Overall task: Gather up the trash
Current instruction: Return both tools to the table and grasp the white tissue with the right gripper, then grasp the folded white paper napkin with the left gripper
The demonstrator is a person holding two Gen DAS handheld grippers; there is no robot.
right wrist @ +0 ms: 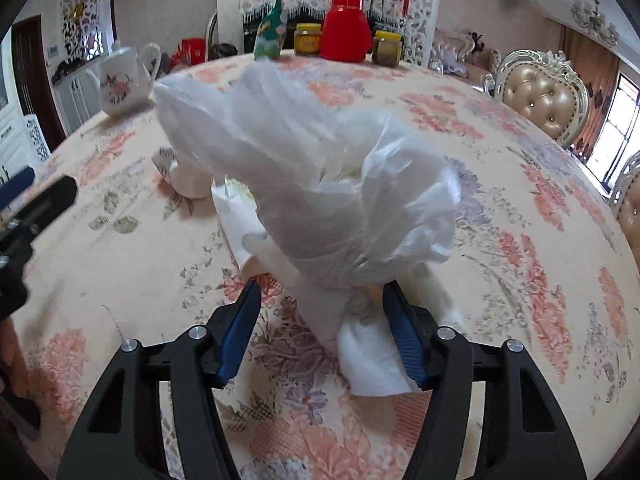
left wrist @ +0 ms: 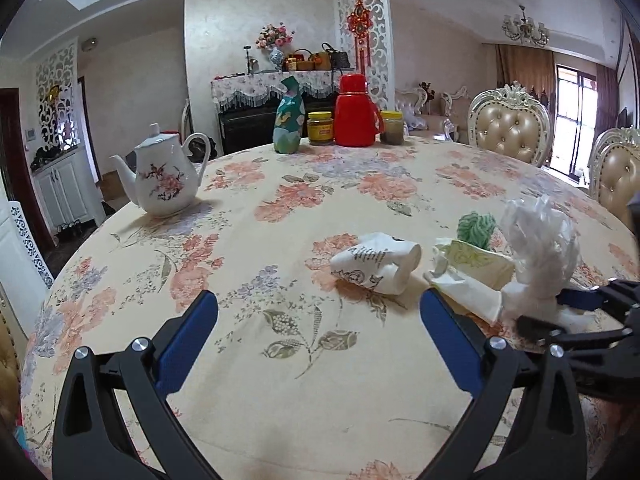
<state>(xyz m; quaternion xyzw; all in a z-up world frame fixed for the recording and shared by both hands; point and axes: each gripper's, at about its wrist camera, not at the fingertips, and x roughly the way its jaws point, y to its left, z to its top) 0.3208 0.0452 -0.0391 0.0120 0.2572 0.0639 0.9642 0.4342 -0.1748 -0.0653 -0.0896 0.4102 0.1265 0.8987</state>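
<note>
A crumpled white plastic bag (right wrist: 320, 168) stands on the floral tablecloth (right wrist: 520, 160), with a white tissue (right wrist: 372, 356) lying under its base. My right gripper (right wrist: 322, 287) straddles the bag's narrow base. Its right pad touches the tissue and a strip of cloth shows beside its left pad, so it is open. In the left wrist view the bag (left wrist: 540, 240) sits at the right with the right gripper (left wrist: 540, 312) at its foot. Beside it lie a yellow-green paper (left wrist: 476, 260), a green wad (left wrist: 476, 228) and a crumpled printed paper (left wrist: 376, 262). My left gripper (left wrist: 319, 300) hangs open just short of that paper, holding nothing.
A white flowered teapot (left wrist: 164, 176) stands at the table's left edge. At the far edge are a green wrapped bottle (left wrist: 288, 120), two yellow-lidded jars (left wrist: 320, 128) and a red thermos (left wrist: 356, 112). Padded chairs (left wrist: 508, 124) line the right side.
</note>
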